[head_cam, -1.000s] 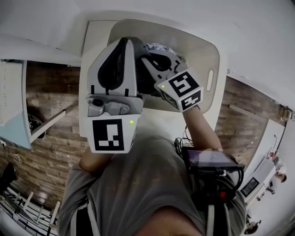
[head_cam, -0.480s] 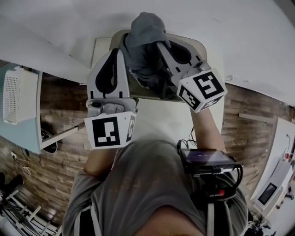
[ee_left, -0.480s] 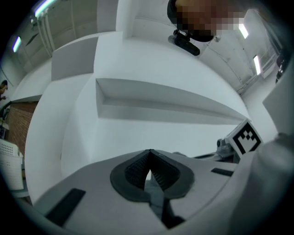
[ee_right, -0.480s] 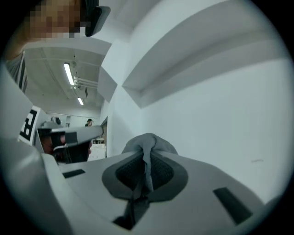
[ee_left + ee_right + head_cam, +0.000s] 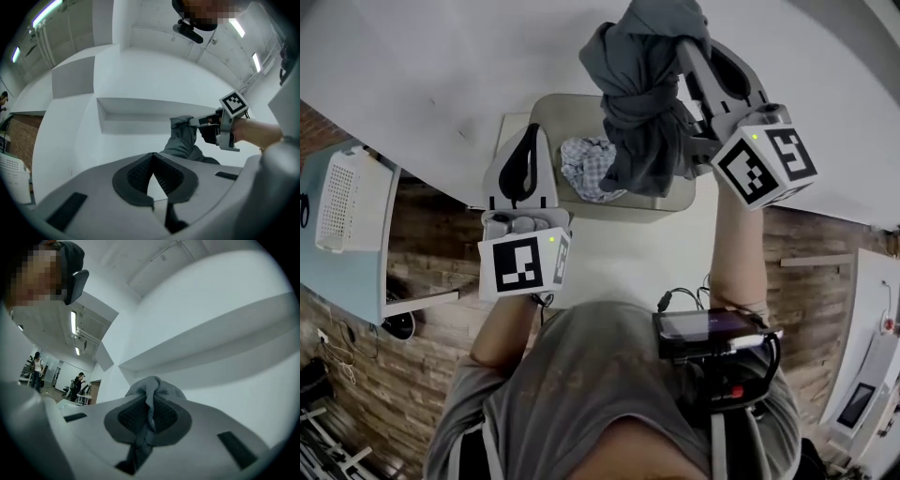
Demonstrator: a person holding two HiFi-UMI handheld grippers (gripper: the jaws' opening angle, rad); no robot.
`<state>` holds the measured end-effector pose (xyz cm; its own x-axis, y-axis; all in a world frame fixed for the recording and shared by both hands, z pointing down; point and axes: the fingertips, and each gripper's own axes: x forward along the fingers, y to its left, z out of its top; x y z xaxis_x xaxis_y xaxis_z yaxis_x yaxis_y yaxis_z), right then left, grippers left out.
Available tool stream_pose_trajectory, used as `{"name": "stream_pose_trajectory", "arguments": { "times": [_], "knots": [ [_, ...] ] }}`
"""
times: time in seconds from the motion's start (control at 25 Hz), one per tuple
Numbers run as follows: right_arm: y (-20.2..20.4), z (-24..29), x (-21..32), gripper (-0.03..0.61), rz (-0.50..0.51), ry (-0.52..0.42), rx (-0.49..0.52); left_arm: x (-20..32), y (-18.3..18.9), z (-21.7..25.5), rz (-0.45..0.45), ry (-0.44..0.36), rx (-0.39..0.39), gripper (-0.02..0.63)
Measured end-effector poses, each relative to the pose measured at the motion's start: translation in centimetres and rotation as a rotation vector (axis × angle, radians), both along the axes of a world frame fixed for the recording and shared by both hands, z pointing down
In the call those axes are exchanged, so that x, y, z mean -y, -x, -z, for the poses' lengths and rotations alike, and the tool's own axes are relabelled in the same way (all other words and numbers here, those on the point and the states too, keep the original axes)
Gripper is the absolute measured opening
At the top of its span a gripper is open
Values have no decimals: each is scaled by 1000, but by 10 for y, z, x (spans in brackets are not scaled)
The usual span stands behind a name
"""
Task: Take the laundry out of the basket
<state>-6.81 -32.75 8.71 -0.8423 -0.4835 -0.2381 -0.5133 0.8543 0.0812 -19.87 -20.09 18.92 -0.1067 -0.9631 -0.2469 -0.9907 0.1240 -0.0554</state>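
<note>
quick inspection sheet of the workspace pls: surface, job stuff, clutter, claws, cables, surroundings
surface: white top with the basket standing on it
job's things: laundry basket on the top; grey garment held bunched above it; checked cloth inside the basket
clutter: white perforated bin off to the left on a pale blue surface
grippers: right claw shut on the grey garment; left claw shut with nothing in it, by the basket's left side
cables: thin wires beside the black device on the person's chest
surroundings: brick-pattern floor, white wall, people far off
</note>
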Motion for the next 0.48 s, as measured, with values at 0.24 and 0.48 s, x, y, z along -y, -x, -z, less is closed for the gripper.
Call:
{"name": "stream_pose_trajectory", "arguments": {
  "times": [0.24,0.48],
  "knots": [
    [-61,76,-25,21,-75,-106,65,-11,-26,13,-42,-36,11,8],
    [-130,106,-60,21,-171,-187,80,-9,-60,9,-124,-43,-4,8]
  ]
}}
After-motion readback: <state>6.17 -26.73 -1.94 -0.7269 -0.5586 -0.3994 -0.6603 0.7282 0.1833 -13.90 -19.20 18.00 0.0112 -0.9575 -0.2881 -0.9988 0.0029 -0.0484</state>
